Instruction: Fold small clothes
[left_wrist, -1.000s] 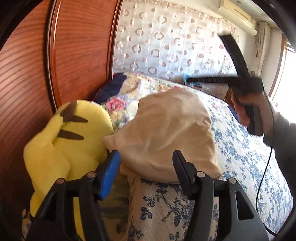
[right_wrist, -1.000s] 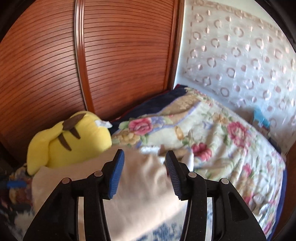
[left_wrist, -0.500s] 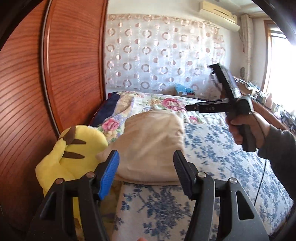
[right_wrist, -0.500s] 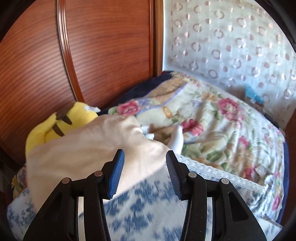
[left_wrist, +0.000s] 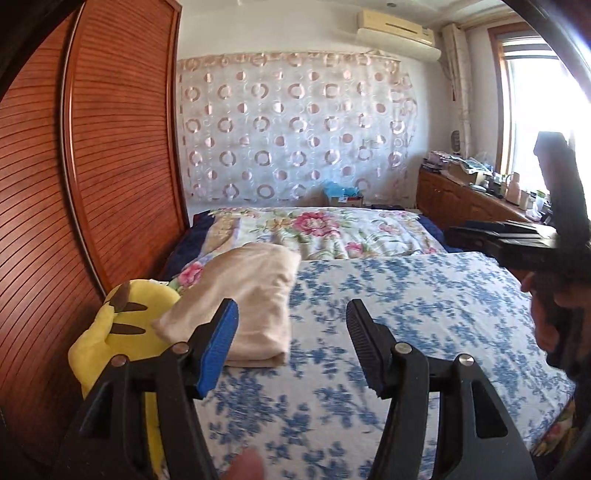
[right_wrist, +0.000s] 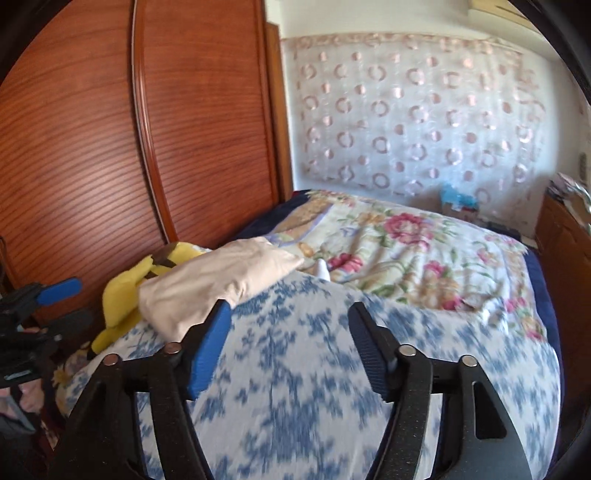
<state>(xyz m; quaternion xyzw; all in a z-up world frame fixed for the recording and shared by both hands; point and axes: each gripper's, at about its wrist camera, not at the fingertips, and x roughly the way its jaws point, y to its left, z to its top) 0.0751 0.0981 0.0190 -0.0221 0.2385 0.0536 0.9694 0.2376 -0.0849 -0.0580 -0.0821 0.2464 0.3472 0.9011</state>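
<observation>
one cloth (left_wrist: 255, 295) lies folded on the bed (left_wrist: 388, 295) beside the yellow toy (left_wrist: 129, 321), the left gripper (left_wrist: 291, 339) spread and empty, the right gripper (right_wrist: 288, 343) opening with nothing between; no other clothes show.

You have the folded cloth (left_wrist: 255, 295) lying on the bed cover (left_wrist: 388, 332), at its left edge. The plush toy (left_wrist: 122, 325) sits just left of it, against the wardrobe (left_wrist: 92, 166). Behind both lies the quilt (left_wrist: 325, 229); the curtain (left_wrist: 295, 129) hangs beyond.
</observation>
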